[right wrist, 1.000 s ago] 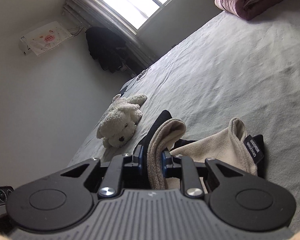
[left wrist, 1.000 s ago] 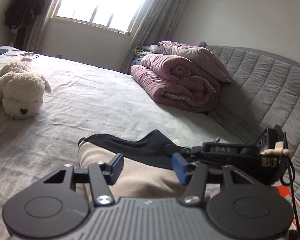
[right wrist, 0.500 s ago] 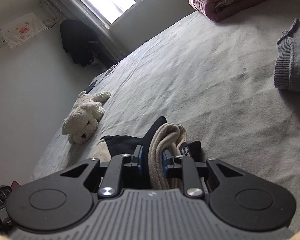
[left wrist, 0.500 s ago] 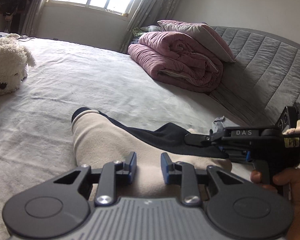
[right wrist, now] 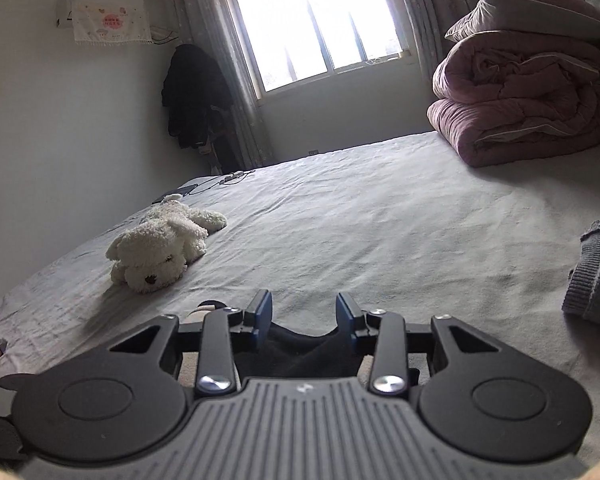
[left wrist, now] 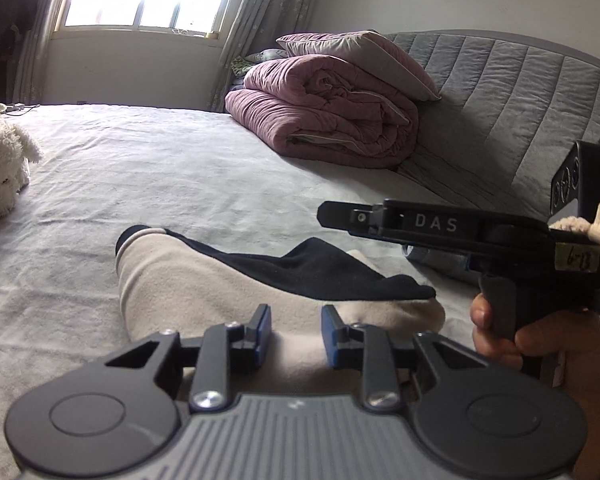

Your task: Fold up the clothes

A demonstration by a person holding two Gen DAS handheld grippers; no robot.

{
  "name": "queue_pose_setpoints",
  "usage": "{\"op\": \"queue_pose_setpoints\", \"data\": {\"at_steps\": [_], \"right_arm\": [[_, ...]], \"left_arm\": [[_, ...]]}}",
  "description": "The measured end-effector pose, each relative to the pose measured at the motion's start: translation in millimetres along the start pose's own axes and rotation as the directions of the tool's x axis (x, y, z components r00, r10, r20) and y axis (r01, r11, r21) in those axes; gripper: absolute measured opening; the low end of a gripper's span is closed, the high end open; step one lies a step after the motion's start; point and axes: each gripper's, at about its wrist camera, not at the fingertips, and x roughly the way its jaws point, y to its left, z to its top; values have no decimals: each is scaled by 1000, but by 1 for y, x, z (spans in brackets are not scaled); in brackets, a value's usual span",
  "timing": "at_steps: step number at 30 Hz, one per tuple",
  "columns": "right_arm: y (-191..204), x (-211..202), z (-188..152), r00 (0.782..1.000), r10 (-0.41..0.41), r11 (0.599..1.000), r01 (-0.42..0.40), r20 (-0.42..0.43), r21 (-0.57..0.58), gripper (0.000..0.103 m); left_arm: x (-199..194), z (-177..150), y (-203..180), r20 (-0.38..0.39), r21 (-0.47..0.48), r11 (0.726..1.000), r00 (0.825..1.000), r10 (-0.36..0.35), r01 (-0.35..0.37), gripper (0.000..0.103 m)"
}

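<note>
Beige-and-black garment (left wrist: 236, 288) lies folded on the bed (left wrist: 180, 176), at the near edge, well in front of the pink quilt (left wrist: 324, 120) rolled up by the headboard. Black lining shows along its top fold.

Left gripper (left wrist: 293, 330) sits low over the beige cloth, blue pads narrowly apart, cloth under and between them. Jaws have been closing, but cannot tell if the pads actually pinch anything.

Right gripper (right wrist: 304, 314) has just been opening; jaws now part-open, pads clear of the fabric. Black part of the garment (right wrist: 300, 344) sags below and between the fingers, not pinched. In the left view this gripper (left wrist: 332, 216) hovers just above the garment's right end, a hand (left wrist: 536, 336) on its grip.

White plush dog (right wrist: 160, 248) lies left of the quilt, well apart from the garment. Grey knit (right wrist: 596, 264) lies in front of the quilt at the right edge.
</note>
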Motion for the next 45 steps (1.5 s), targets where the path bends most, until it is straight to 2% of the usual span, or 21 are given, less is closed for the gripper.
{"op": "queue_pose_setpoints", "data": {"at_steps": [2,3,4,5,7,10,14,16,19,22,26,29,32,33,38,43,45], "right_arm": [[3,7,-4,999,-15,999,14,-38,-45,33],[3,14,-6,992,-54,996,45,-116,-78,27],[3,21,-8,977,-95,991,74,-192,-113,20],[4,26,-13,957,-138,981,96,-257,-171,18],[12,20,-14,946,-161,962,88,-281,-258,18],[15,14,-12,938,-176,956,90,-299,-280,18],[-4,0,-6,949,-92,983,39,-300,-180,19],[-12,-8,-1,967,-53,993,23,-251,-119,34],[-28,-13,3,989,-14,1000,16,-144,10,37],[-46,-6,1,997,51,982,-40,-55,183,37],[-46,13,-6,996,-18,985,33,-88,169,37],[-42,25,-13,993,-62,987,76,-105,140,39],[-29,28,-17,991,-101,992,107,-93,63,24],[-27,24,-14,992,-101,993,105,-73,53,14],[-26,1,1,995,-95,994,94,11,55,11],[-39,35,-23,972,-177,982,184,-153,34,11],[-34,29,-18,974,-179,983,183,-136,16,11]], "left_arm": [[-1,-6,-3,-3,20,1000,1000,-3,3,27],[-2,-7,-3,-6,20,1000,1000,-10,10,26],[-3,-9,-2,-9,21,1000,1000,-16,17,26],[-5,-9,-3,-16,25,999,1000,-23,23,26],[-7,-6,-3,-34,38,999,999,-32,33,26],[-12,2,-2,-46,43,998,998,-38,40,27],[-22,17,5,-13,22,999,999,-42,42,27],[-22,24,10,12,-3,999,998,-54,54,27],[-9,32,13,26,-21,995,995,-99,99,27],[12,29,8,6,-42,983,984,-177,177,27],[28,13,-7,-27,-16,970,970,-243,242,27],[28,-1,-10,-7,8,967,968,-253,253,27],[25,-7,-7,27,-2,966,965,-259,259,27],[24,-7,-7,35,-4,965,965,-260,261,26],[17,-7,-7,44,18,956,955,-294,293,27],[21,-10,-8,18,35,951,951,-307,307,27],[20,-10,-9,12,43,951,951,-308,307,27]]}}
